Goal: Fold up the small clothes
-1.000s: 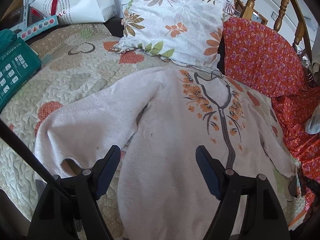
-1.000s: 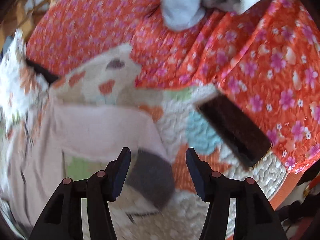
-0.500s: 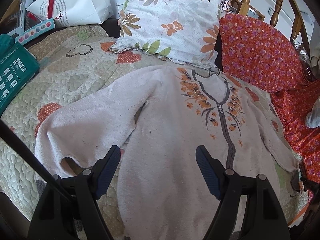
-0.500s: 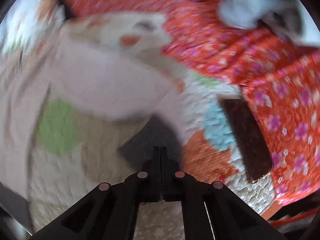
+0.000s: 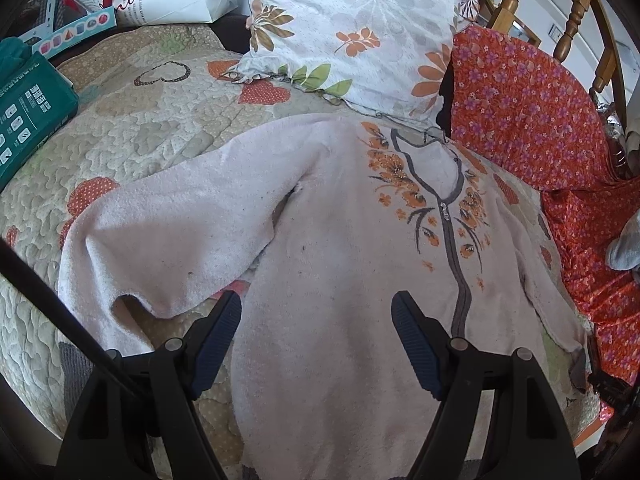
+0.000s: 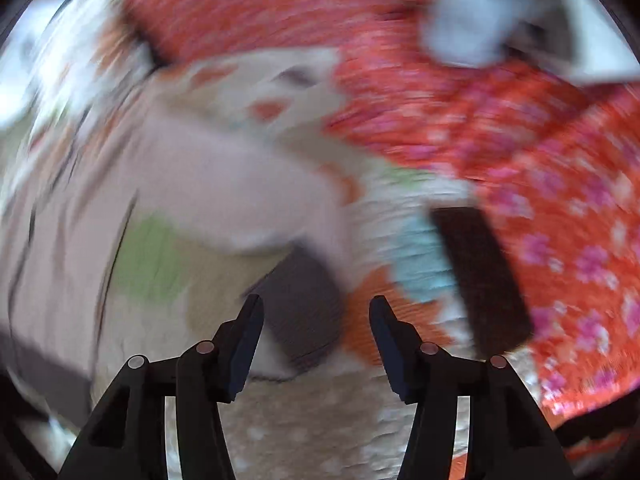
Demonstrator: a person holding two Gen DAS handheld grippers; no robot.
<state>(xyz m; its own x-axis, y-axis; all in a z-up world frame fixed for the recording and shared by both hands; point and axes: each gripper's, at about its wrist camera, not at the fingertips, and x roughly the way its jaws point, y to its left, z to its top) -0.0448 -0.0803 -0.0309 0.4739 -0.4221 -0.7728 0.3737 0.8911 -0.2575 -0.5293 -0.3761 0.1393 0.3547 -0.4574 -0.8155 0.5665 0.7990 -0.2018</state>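
Note:
A pale pink long-sleeved top (image 5: 344,248) with orange flowers and a grey zip lies spread face up on a quilted bedspread (image 5: 132,132). My left gripper (image 5: 316,336) is open and empty above its lower body. In the blurred right wrist view, the top's right sleeve (image 6: 240,192) ends in a grey cuff (image 6: 304,312). My right gripper (image 6: 316,336) is open, with the cuff just ahead of and between its fingers.
A floral pillow (image 5: 360,28) lies beyond the top's collar. Red flowered fabric (image 5: 532,108) covers the right side, and it also shows in the right wrist view (image 6: 540,160). A dark flat object (image 6: 484,280) lies by the cuff. A green box (image 5: 28,116) sits at the left.
My right gripper was open, shut half a second ago, and is open again; its view keeps swinging. The left gripper has drifted slightly and stays open.

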